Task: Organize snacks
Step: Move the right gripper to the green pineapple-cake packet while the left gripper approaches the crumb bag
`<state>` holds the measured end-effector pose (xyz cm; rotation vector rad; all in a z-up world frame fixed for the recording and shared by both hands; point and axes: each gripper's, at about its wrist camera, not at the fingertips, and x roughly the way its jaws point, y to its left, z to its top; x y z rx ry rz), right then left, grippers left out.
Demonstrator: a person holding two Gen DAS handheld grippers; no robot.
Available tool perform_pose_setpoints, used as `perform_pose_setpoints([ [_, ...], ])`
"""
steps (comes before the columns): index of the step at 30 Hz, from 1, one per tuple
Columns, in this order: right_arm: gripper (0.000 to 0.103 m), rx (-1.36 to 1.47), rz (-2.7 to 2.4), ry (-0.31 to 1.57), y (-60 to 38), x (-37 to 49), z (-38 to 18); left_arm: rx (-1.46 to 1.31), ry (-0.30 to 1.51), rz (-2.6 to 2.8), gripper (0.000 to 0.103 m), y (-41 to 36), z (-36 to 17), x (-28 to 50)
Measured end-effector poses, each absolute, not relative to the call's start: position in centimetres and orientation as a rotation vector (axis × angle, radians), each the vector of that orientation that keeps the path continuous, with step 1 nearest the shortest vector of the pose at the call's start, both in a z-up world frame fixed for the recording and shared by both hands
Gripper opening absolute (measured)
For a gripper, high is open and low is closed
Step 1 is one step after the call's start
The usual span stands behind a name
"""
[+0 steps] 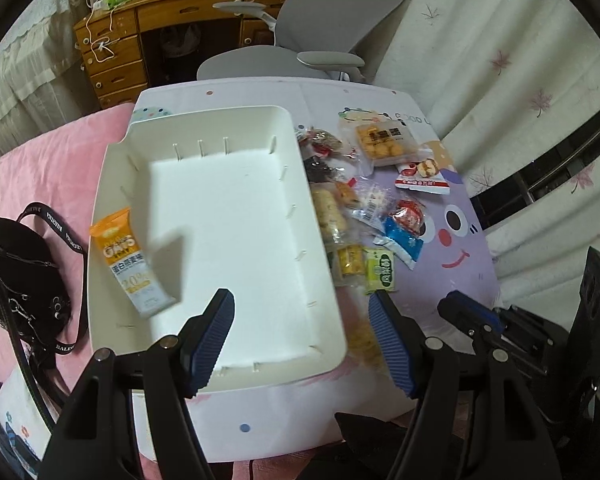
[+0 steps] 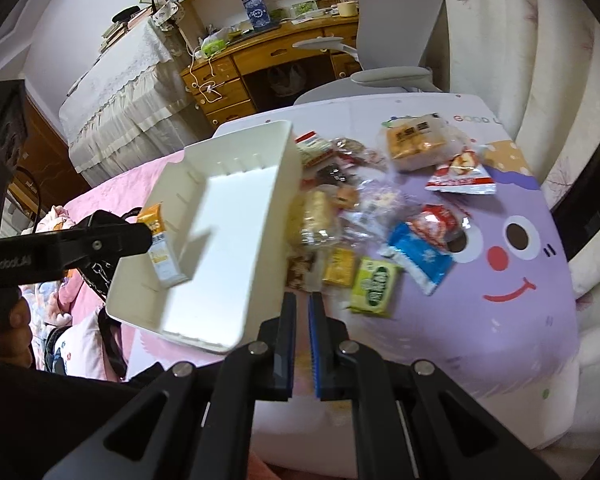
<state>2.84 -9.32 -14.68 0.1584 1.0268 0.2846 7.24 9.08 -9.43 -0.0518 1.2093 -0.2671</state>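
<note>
One orange oat bar point(image 1: 130, 260) in white bin point(image 1: 236, 120) | left jaws released, empty | right jaws clenched, empty

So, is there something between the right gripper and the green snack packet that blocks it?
Nothing visible does. The right gripper, shut and empty, is above the mat just beside the green packet. No other snack lies between them. The packet is at the near edge of the pile, clear of the white bin.

A small desk point(image 1: 452, 280) with a purple cartoon-face cover is carrying a white bin point(image 1: 204, 216) toward nine o'clock and a heap of snack packets point(image 1: 364, 208) lying toward three o'clock, touching the bin's side.
</note>
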Motion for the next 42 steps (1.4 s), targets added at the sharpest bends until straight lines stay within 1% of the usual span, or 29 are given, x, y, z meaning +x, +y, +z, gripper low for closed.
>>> perform_pose_setpoints([
  [4,0.022,0.139,0.324,1.027,-11.4,2.9,-14.8,-0.076,1.218,-0.239,0.069,7.5,-9.7,6.7],
  [6,0.029,0.131,0.34,1.027,-12.2,2.9,-14.8,-0.085,1.221,-0.223,0.068,6.5,-9.9,6.4],
  [7,0.03,0.122,0.352,1.027,-12.8,3.0,-14.8,-0.088,1.22,-0.218,0.068,6.0,-9.9,6.2],
  [12,0.043,0.089,0.393,1.022,-14.9,3.3,-15.1,-0.089,1.216,-0.216,0.069,3.4,-10.2,5.3],
  [17,0.046,0.039,0.438,1.011,-16.7,4.1,-15.9,-0.04,1.224,-0.209,0.074,0.5,-11.1,3.9],
  [19,0.053,0.022,0.468,1.004,-17.3,4.6,-16.4,-0.04,1.241,-0.208,0.074,-0.5,-11.7,3.2],
  [20,0.059,0.015,0.48,0.999,-17.5,4.7,-16.7,-0.045,1.253,-0.205,0.075,-0.8,-12.1,2.9],
  [21,0.061,0.006,0.494,0.993,-17.7,4.9,-17.0,-0.053,1.267,-0.201,0.075,-1.1,-12.6,2.6],
  [28,0.061,-0.093,0.591,0.939,-17.4,5.9,-19.2,-0.11,1.367,-0.166,0.08,-2.2,-16.4,1.3],
  [31,0.064,-0.155,0.648,0.913,-16.8,6.3,-20.2,-0.134,1.409,-0.149,0.084,-2.7,-18.3,1.1],
  [35,0.065,-0.268,0.721,0.876,-15.5,6.8,-21.8,-0.154,1.464,-0.121,0.084,-3.3,-20.5,0.9],
  [42,0.065,-0.376,0.816,0.876,-13.7,8.0,-24.5,-0.191,1.536,-0.061,0.084,-3.5,-23.5,0.8],
])
